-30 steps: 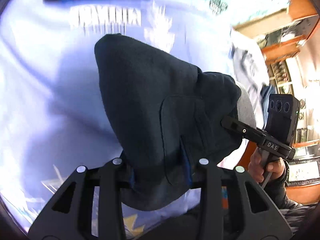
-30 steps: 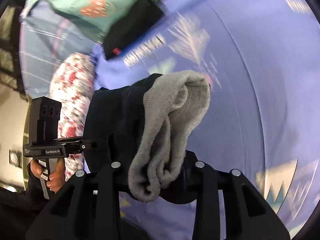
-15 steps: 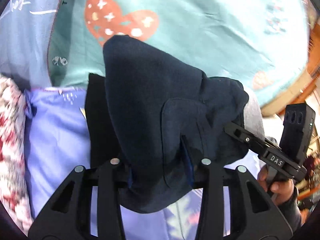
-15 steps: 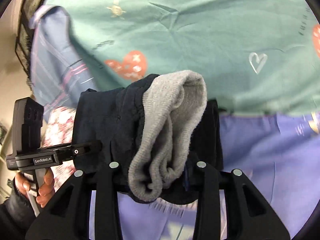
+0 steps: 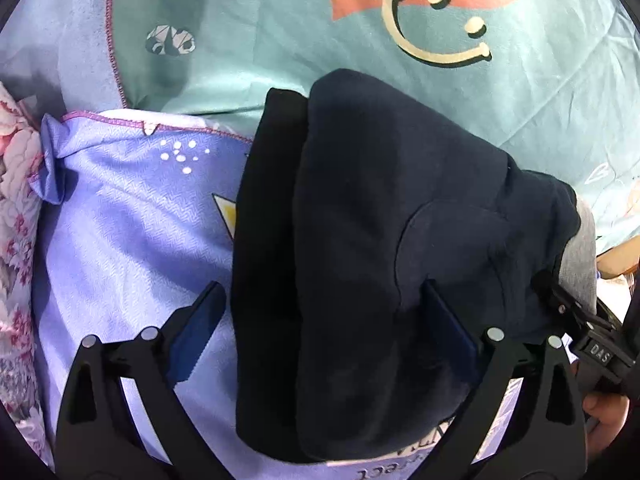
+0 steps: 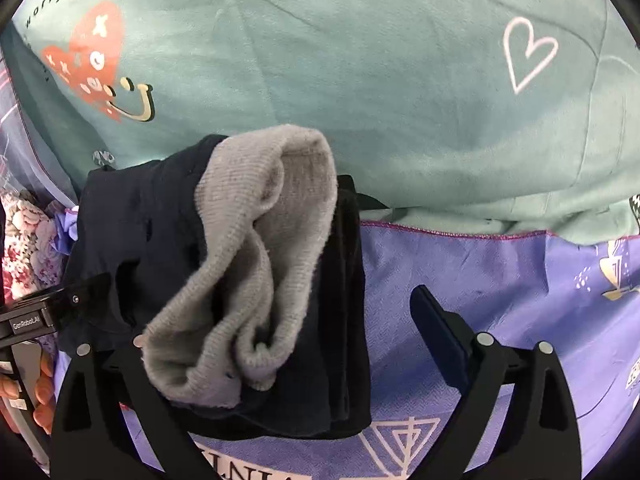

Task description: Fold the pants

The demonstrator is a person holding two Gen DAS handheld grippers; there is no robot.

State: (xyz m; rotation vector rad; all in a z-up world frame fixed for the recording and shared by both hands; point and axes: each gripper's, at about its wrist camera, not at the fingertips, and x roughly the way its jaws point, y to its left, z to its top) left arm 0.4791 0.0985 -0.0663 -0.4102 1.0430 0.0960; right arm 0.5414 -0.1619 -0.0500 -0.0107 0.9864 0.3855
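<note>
Your left gripper and right gripper, jaws just sprung wide, release folded dark pants, grey cuff uppermost; bundle lands on black stack beside teal blanket, apparently joining finished pile.

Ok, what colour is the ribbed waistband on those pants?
Grey, against the dark navy pants; the waistband shows best in the right wrist view.

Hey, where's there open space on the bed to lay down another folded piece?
Free: the purple sheet right of the folded navy pants, below the teal blanket, and a narrower patch between the pants and the floral fabric. Crowded: the middle, where pants and both grippers sit.
</note>
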